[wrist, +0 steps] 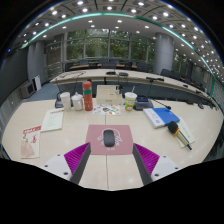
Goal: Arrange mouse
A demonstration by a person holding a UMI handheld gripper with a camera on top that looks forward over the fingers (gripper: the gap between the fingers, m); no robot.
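A dark grey mouse (109, 137) lies on a pink mouse mat (93, 138) on the pale table (60, 140), just ahead of my fingers. My gripper (110, 157) is open and empty, with bare table between its fingers. The left magenta pad (74, 156) and the right magenta pad (147, 156) stand well apart, either side of the mat's near edge. The mouse is beyond the fingertips, not between them.
Beyond the mat stand an orange-red bottle (88, 96), white cups (66, 100), a green-trimmed cup (130, 100) and a patterned coaster (107, 109). Blue books (160, 116) and pens (181, 133) lie to the right. Papers (30, 142) lie to the left. Chairs and windows are behind.
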